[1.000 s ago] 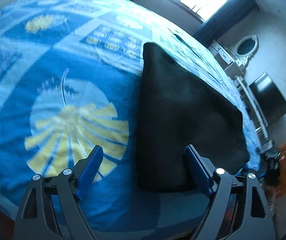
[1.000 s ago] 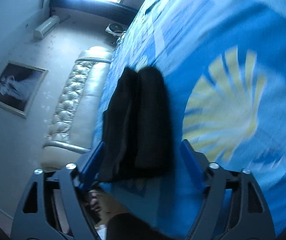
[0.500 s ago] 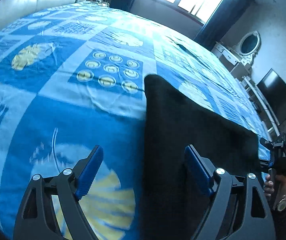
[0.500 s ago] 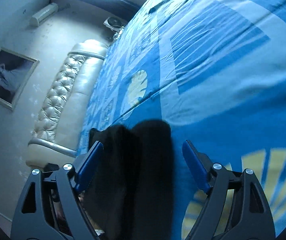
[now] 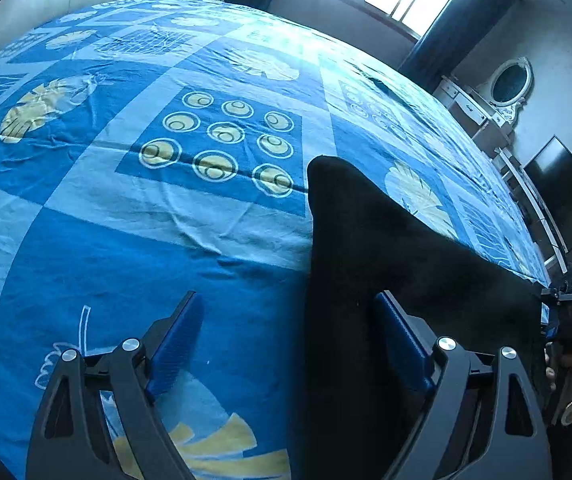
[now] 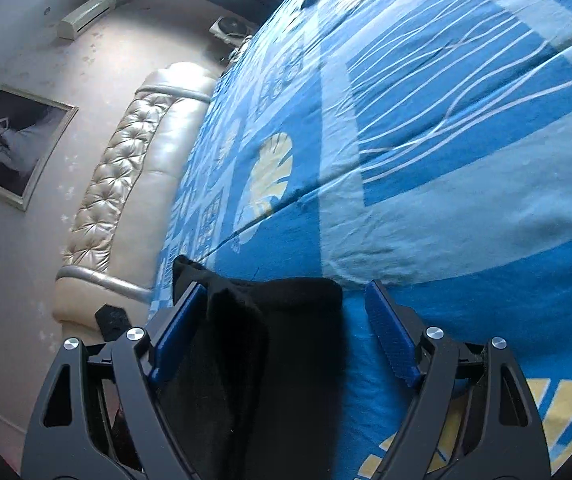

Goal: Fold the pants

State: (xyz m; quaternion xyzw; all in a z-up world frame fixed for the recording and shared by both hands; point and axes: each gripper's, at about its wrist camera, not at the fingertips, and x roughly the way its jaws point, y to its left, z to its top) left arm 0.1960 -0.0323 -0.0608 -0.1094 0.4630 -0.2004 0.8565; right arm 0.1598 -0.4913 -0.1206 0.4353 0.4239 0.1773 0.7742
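The left tool gapes wide, its jaws having just been opening, gripping nothing; the right tool also stands wide, empty; black pants lie folded on the blue bed; beyond, a padded headboard.

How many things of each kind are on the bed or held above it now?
Black pants: 1
Grippers, left gripper and right gripper: 2
Blue patterned bedspread: 1
Total: 4
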